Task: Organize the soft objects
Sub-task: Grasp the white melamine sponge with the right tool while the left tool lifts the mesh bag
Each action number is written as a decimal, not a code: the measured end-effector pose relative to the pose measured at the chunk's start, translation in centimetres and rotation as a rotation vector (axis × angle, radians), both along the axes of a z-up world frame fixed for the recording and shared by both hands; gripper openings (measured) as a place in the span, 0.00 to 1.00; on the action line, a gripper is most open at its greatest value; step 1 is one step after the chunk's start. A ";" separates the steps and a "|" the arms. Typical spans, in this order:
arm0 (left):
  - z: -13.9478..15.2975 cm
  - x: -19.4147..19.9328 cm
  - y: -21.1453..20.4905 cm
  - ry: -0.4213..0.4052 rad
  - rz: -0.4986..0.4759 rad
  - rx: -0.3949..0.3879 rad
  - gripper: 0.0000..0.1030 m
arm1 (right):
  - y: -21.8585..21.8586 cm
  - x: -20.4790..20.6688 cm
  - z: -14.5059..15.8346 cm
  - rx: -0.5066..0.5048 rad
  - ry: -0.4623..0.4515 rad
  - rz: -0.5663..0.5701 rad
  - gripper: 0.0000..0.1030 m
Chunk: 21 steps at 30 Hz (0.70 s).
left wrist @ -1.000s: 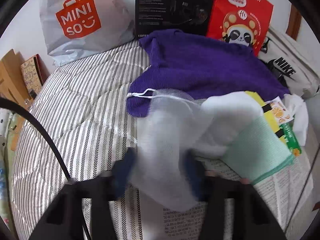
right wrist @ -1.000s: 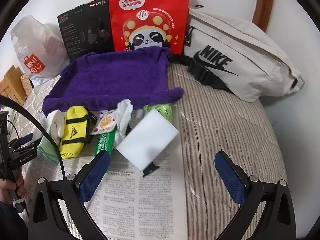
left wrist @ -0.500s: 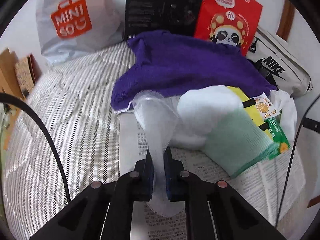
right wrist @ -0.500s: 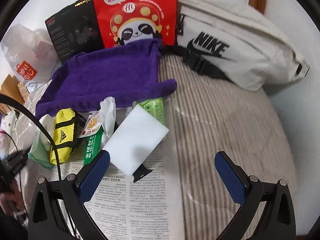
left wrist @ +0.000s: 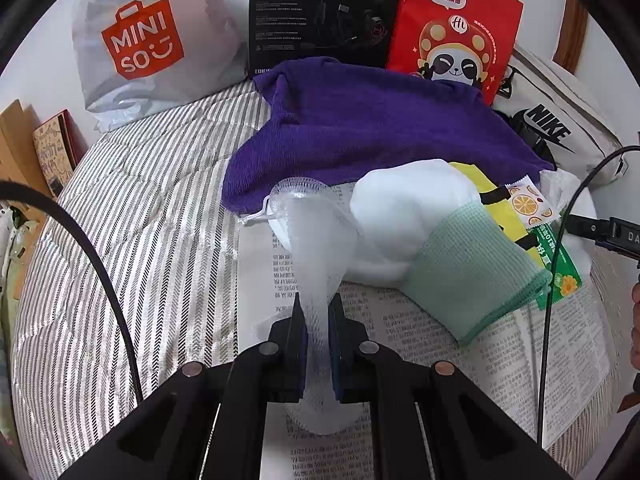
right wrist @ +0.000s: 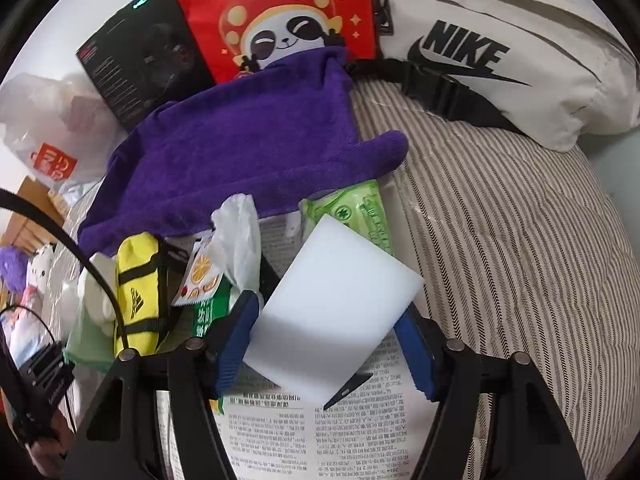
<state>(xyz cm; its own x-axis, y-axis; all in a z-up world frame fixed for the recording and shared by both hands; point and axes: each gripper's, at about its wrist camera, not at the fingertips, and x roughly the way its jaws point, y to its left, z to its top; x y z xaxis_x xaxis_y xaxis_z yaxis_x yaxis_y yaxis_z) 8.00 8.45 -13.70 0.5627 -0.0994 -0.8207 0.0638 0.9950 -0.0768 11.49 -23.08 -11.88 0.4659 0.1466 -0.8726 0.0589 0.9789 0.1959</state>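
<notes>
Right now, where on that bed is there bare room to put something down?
Two bare patches: striped quilt left of the purple towel, below the Miniso bag; and quilt right of the white sponge, below the Nike bag. The near newspaper is partly free. Between the towel and both fingers, it's crowded with socks, packets and the mesh bag.

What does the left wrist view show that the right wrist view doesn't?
Left only: the left hand-held gripper shut on the white mesh pouch. Right only: the right hand-held gripper straddling the white sponge block, contact unclear, and the green packet. Both: the purple towel, newspaper and yellow pouch.
</notes>
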 end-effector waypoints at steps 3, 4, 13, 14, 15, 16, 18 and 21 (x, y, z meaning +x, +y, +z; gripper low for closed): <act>0.1 -0.1 0.1 0.013 0.004 -0.005 0.09 | 0.0 -0.8 0.8 -0.030 -0.037 0.019 0.66; 0.2 -0.1 0.2 0.016 0.006 -0.006 0.09 | -0.2 -1.1 1.2 -0.035 -0.044 0.024 0.66; 3.2 -0.9 0.8 0.006 0.015 -0.044 0.09 | -1.6 -3.3 3.9 -0.036 -0.054 0.034 0.66; 3.8 -1.0 0.8 0.003 0.016 -0.041 0.09 | -1.8 -3.6 4.2 -0.031 -0.055 0.034 0.66; 4.2 -1.1 0.9 0.003 0.015 -0.038 0.09 | -1.9 -3.9 4.6 -0.027 -0.058 0.035 0.66; 4.7 -1.2 0.9 0.009 0.014 -0.036 0.09 | -2.0 -4.2 4.9 -0.025 -0.062 0.036 0.66; 5.7 -1.4 1.1 0.000 0.014 -0.041 0.09 | -2.1 -4.7 5.7 -0.027 -0.065 0.038 0.66; 7.2 -1.8 1.7 -0.011 0.024 -0.066 0.09 | -2.3 -5.2 6.7 -0.028 -0.075 0.044 0.66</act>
<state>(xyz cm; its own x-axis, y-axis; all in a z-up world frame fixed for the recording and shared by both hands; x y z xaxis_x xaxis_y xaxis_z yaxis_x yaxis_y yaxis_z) 6.20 10.13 -6.46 0.5748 -0.1395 -0.8063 0.0409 0.9890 -0.1420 6.34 -25.35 -5.21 0.5237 0.1444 -0.8396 0.0015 0.9854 0.1704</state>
